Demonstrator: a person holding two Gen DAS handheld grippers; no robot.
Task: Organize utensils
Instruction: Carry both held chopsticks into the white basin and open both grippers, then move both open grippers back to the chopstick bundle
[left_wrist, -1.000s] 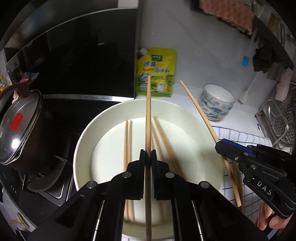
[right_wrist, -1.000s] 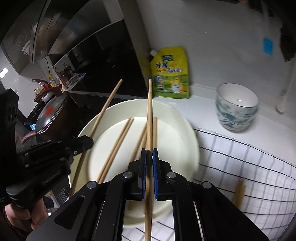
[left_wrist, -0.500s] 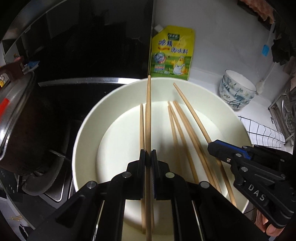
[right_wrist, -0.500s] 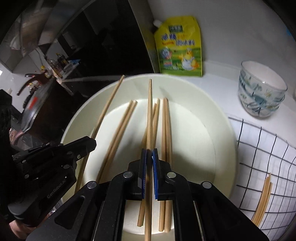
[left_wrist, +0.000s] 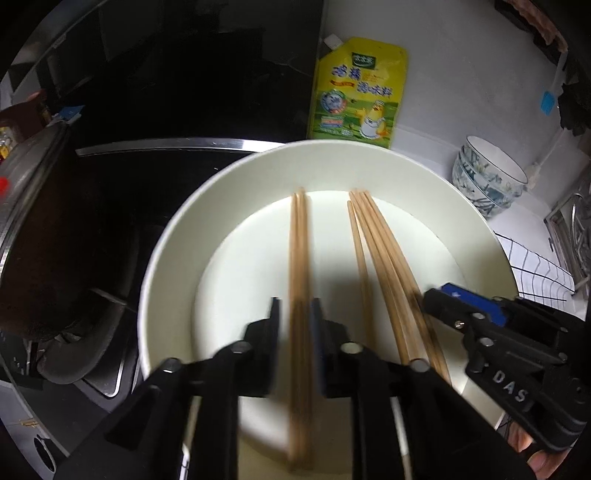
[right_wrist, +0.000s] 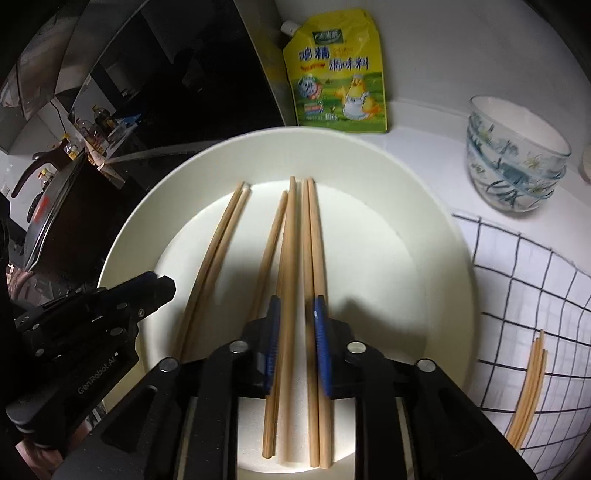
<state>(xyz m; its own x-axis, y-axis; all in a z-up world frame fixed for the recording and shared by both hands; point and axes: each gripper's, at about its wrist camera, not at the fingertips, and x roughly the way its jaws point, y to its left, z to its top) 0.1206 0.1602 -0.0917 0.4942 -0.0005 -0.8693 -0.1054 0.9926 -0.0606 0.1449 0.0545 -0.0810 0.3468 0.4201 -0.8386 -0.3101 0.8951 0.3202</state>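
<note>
While both black tongs, left (left_wrist: 294, 321) and right (right_wrist: 295, 317), have just parted, wooden chopsticks (right_wrist: 291, 258) lie lengthwise between them on the round cream plate (right_wrist: 436, 236).

1. The wooden chopsticks (right_wrist: 291, 258) are plain, pale brown and tapered, and they all lie flat in the white plate (right_wrist: 436, 229), pointing roughly the same way, thin ends toward the wall.
2. A left pair (left_wrist: 298, 258) lies tight together, side by side, apart from the rest.
3. A right-hand bunch (left_wrist: 384, 258) fans slightly, its sticks touching or overlapping along their length.
4. The plate is round, wide-rimmed and shallow, sitting on the white counter.
5. More chopsticks (right_wrist: 528, 398) lie bundled on the checked cloth, beside the plate.
</note>
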